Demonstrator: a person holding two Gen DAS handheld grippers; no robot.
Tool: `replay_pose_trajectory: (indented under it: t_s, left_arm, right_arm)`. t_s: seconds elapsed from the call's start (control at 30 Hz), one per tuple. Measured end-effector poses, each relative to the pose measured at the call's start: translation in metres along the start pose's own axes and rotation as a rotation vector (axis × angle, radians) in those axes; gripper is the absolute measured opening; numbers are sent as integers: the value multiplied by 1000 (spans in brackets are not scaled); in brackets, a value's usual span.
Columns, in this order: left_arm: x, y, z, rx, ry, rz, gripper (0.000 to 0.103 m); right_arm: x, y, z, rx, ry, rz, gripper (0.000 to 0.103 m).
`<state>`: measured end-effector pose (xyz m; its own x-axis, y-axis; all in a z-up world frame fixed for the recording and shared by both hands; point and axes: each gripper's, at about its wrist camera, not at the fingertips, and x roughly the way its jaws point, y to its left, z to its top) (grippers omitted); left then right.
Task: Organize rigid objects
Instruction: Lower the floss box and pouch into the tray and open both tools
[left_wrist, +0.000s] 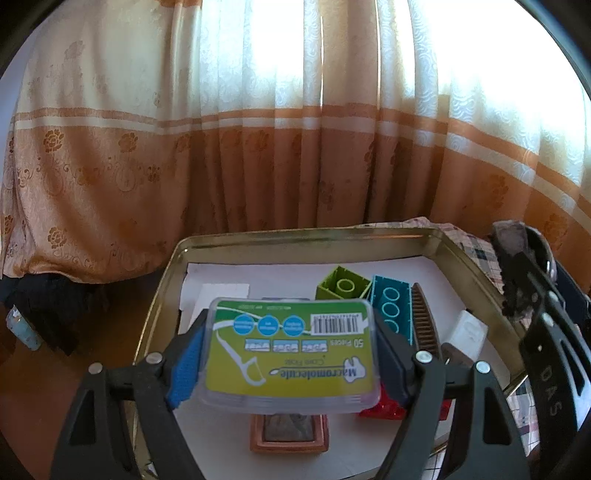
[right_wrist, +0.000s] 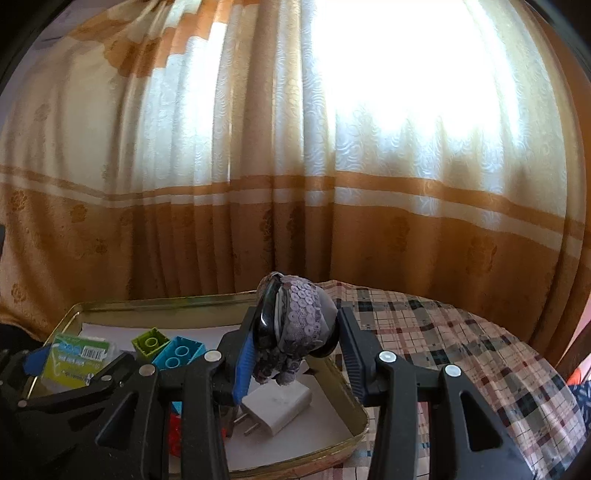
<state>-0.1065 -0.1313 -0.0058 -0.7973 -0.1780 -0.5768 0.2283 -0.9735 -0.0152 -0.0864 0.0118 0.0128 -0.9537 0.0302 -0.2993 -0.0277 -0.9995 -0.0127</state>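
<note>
Left wrist view: left gripper (left_wrist: 291, 354) clamps a clear plastic floss-pick box with green label (left_wrist: 291, 350) above the gold metal tray (left_wrist: 295, 236). Right gripper (right_wrist: 295, 343) pinches what seems a grey sequinned hair accessory (right_wrist: 299, 317) over the tray's right side

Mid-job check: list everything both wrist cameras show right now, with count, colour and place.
Tray: one, gold metal, on the checked cloth.
Floss pick box: one, clear with green label, held above the tray.
Bricks: green, teal, red, in the tray.
Comb: one, brown, beside the teal brick.
Charger plug: one, white, tray's right side.
Framed item: one, orange-brown, tray front.
Sequinned hair clip: one, grey-purple, held.
Checked cloth: one.
Curtain: cream and orange, behind.
Left tongs: shut on box.
Right tongs: shut on clip.
</note>
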Motion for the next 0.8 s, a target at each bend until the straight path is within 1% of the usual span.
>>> replay_pose_trajectory:
  t_s: [0.2,0.37,0.53,0.8]
  left_arm:
    - [3,-5,1,16,3,8,80]
    - [7,-6,1,10,16,14,80]
    - [8,-5,-1,-14,13,1,80]
    - [8,-6,-1,-12,11,-4,80]
  right_arm:
    - [-1,6,0,-38,-7,14,45]
    - [5,1,1,-14,18,13,45]
    - [6,7,0,-40,26,26,45]
    - [13,9,1,-47,55,31,45]
